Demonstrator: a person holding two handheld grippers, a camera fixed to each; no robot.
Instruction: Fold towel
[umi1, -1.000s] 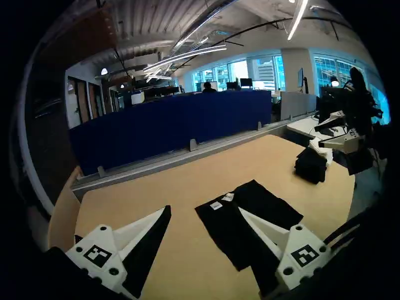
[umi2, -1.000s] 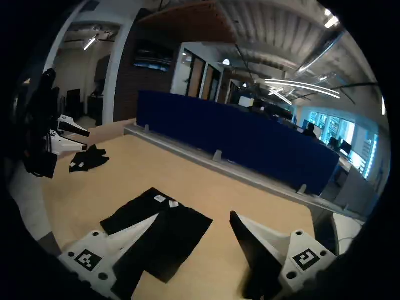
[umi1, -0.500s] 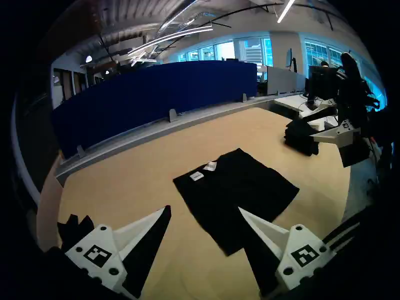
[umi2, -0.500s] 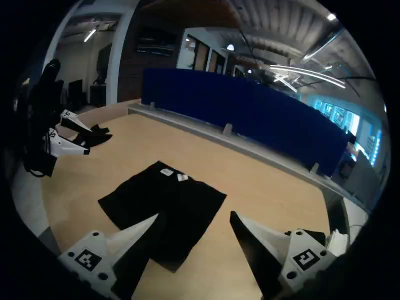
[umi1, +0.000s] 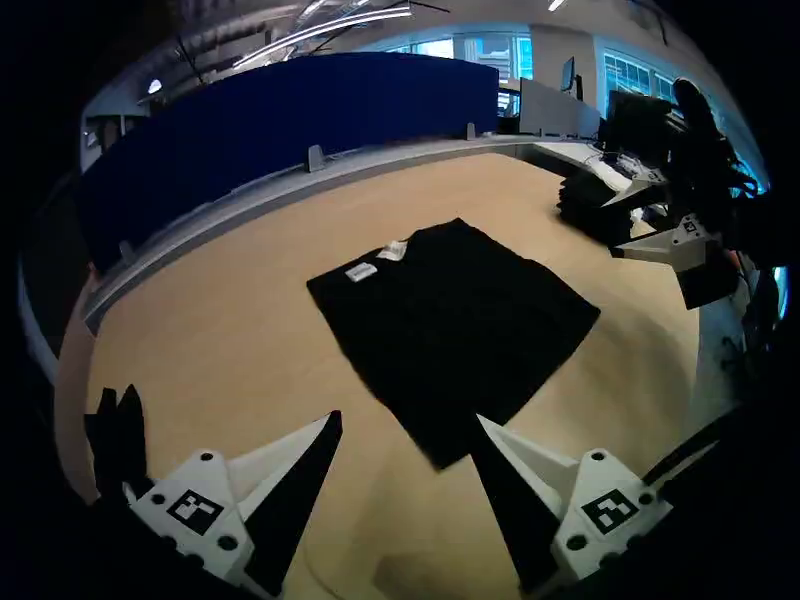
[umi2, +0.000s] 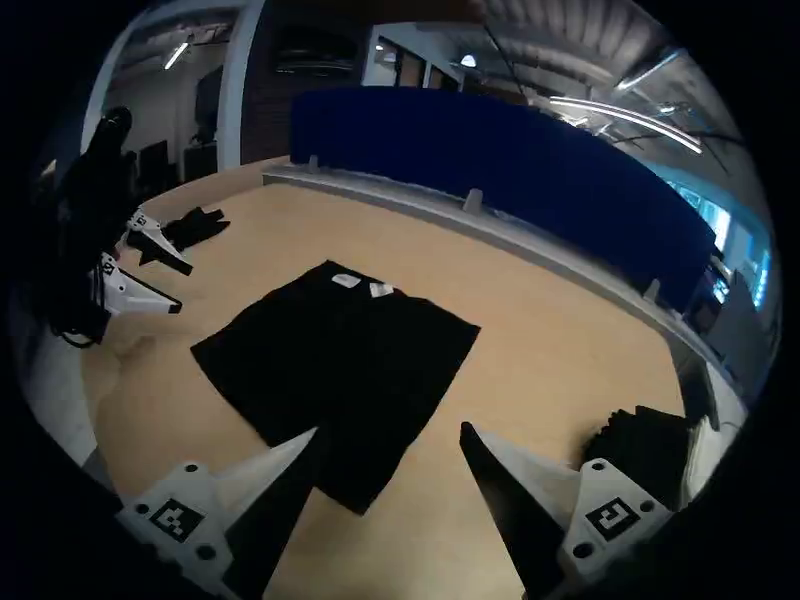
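A black towel (umi1: 455, 315) lies spread flat on the light wooden table (umi1: 230, 300), with two white tags at its far edge. In the right gripper view the same towel (umi2: 340, 355) sits just ahead of the fingers. My left gripper (umi1: 405, 445) hangs open above the towel's near corner, nothing between its fingers. My right gripper (umi2: 390, 455) is open too, above the towel's near edge. The right gripper (umi1: 655, 225) appears at the far right of the left gripper view. At the left of the right gripper view the left gripper (umi2: 150, 270) is seen.
A stack of folded black cloth (umi1: 590, 205) sits at the table's right end, seen again (umi2: 640, 440) in the right gripper view. A crumpled black cloth (umi2: 195, 228) lies at the table's left end. A blue partition (umi1: 290, 110) runs along the far edge.
Both grippers have tilted down and drawn closer to the towel, which now looks larger and lower in each view. Both stay open.
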